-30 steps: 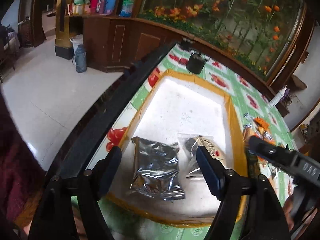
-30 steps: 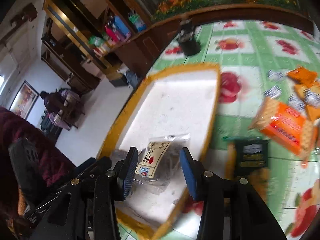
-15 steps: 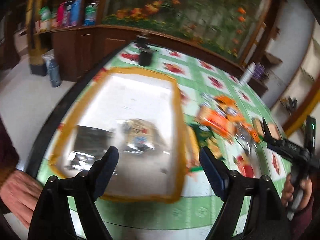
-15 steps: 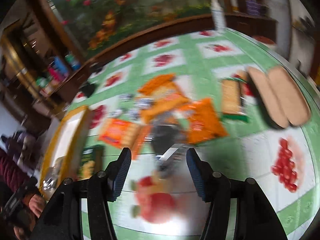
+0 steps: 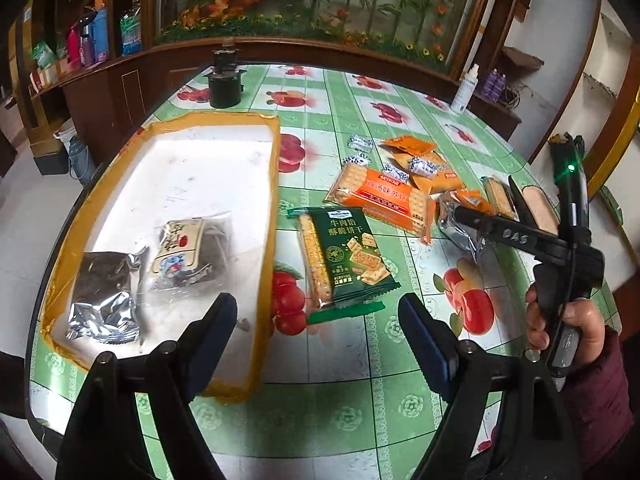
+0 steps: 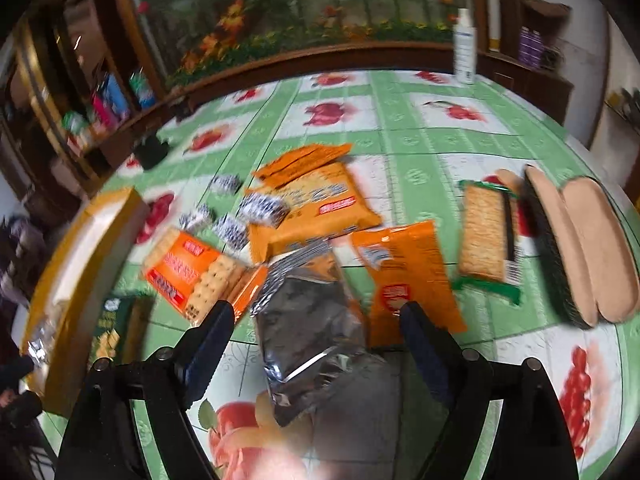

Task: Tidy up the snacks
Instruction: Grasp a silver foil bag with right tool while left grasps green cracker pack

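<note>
A yellow-rimmed white tray [image 5: 276, 200] lies on the left of the table and holds a silver foil packet [image 5: 106, 296] and a clear labelled bag [image 5: 188, 252]. My left gripper [image 5: 316, 312] hangs open over the near end of a green cracker packet [image 5: 344, 256] just right of the tray. Further right, a hand holds my right gripper [image 5: 464, 214] over the snack pile. In its own view the right gripper [image 6: 316, 320] has its jaws opening, with a second silver foil packet [image 6: 312, 320] lying on the table between them, untouched by the pads.
Around the foil packet lie an orange cracker pack [image 6: 192, 272], orange bags [image 6: 408, 276], small wrapped candies [image 6: 260, 208], a green-edged cracker pack [image 6: 484, 236] and a dark tray of pale buns [image 6: 580, 248]. A black pot [image 5: 226, 84] and a white bottle [image 5: 466, 88] stand at the far edge.
Both grippers have swung right, away from the tray. The right one left the clear bag in the tray, came over the snack pile and spread its jaws wider.
</note>
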{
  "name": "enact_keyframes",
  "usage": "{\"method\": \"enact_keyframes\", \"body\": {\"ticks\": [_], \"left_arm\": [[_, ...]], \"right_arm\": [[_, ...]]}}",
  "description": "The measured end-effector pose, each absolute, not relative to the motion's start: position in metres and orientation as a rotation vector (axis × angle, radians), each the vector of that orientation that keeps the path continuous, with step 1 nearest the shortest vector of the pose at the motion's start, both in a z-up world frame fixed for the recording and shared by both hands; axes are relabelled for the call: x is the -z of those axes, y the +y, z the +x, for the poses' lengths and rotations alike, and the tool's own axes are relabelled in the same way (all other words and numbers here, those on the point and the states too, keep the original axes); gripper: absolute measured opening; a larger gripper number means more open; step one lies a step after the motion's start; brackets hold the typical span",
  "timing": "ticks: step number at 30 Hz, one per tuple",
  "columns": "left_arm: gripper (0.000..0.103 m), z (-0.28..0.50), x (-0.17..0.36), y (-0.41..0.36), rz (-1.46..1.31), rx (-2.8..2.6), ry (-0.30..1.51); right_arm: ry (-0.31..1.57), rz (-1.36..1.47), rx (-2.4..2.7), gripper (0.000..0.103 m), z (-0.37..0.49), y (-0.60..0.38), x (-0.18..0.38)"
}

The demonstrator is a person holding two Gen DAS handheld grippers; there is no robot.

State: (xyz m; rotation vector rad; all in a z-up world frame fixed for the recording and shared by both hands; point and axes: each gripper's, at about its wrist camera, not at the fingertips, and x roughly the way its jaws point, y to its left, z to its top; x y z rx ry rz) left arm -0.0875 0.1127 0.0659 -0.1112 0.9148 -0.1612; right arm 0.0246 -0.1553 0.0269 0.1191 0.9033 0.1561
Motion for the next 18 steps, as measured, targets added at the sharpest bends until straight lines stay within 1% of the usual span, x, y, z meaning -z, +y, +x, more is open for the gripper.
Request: {"method": "enact_keyframes", "body": {"ticks": [3, 4, 5, 11, 16, 17, 18], "left_arm": [[0.082, -0.081, -0.063, 0.104, -0.093, 0.166, 0.925], [0.082, -0.079, -0.063, 0.099, -0.085, 0.17, 0.927], [0.082, -0.077, -0.063, 0.095, -0.076, 0.175, 0.927], [0.082, -0.058, -0.06, 0.07, 0.012, 0.188, 0.898], [0.082, -0.027, -0.041, 0.058, 0.074, 0.137, 0.94], [0.081, -0.023, -0.037, 0.055, 0.091, 0.124, 0.945], [0.074, -0.021, -0.034, 0.053, 0.106, 0.111, 0.951]], "right_arm": [[0.924, 0.036, -0.143, 0.088, 0.028, -0.143, -0.018], [0.934, 0.016, -0.143, 0.082, 0.028, -0.14, -0.016], [0.947, 0.009, -0.151, 0.064, 0.028, -0.138, -0.013], [0.948, 0.052, -0.169, 0.064, 0.015, -0.145, -0.008], [0.913, 0.109, -0.18, 0.064, 0.009, -0.152, -0.009], [0.911, 0.115, -0.183, 0.064, 0.01, -0.153, -0.01], [0.91, 0.12, -0.187, 0.064, 0.01, -0.153, -0.01]]}}
